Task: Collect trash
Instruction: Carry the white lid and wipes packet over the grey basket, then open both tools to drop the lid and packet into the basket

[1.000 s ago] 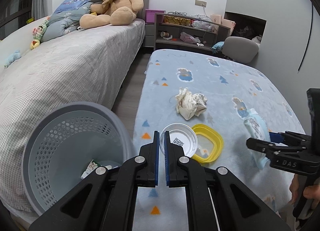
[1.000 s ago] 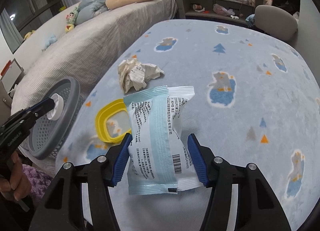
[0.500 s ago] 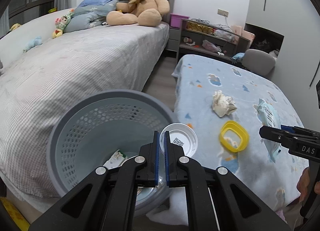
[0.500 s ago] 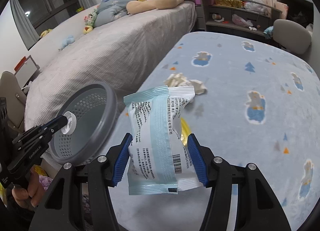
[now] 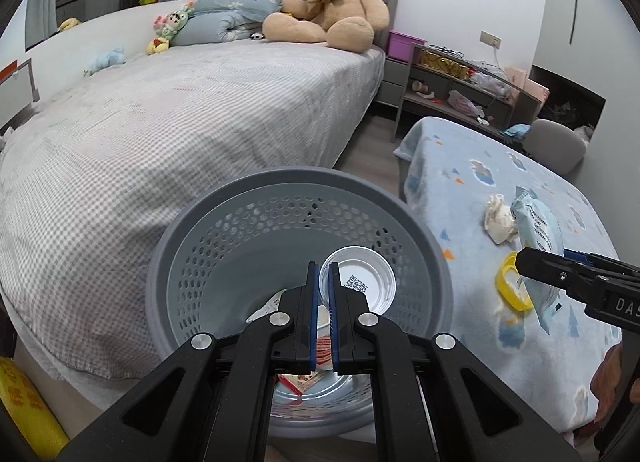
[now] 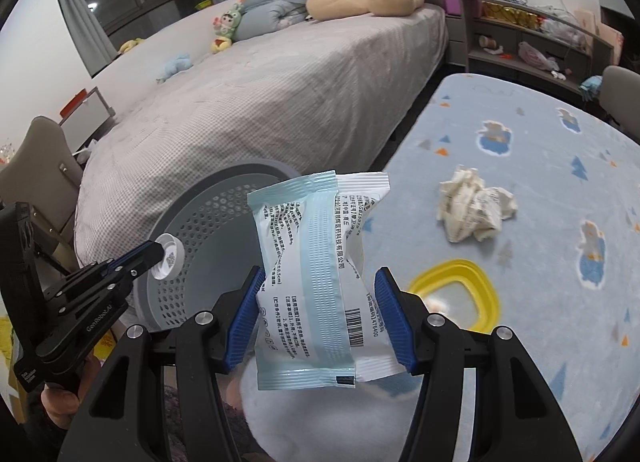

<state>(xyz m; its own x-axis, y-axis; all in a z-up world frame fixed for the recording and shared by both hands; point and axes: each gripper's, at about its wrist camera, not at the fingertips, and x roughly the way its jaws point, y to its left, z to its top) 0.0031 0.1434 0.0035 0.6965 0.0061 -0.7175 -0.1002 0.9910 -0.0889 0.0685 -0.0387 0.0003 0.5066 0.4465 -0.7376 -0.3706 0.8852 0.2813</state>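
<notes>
Left claw: the left gripper, low centre of the left view, is clamped on the rim of a small white cup.
Cup to bin: the cup hangs directly above the open mouth of the gray bin, inside its rim; judged ready to drop, with nothing between.
Right claw: the right gripper squeezes a pale blue wrapper across its middle, long axis upright in the frame.
Wrapper to bin: the bin lies to the left of the wrapper, behind it in the right view; the left hand is nearer.
Bin contents: other scraps lie at the bottom.
Still out: crumpled paper and a yellow ring on the blue blanket, right of frame.
Beyond: gray bed, upper left.
</notes>
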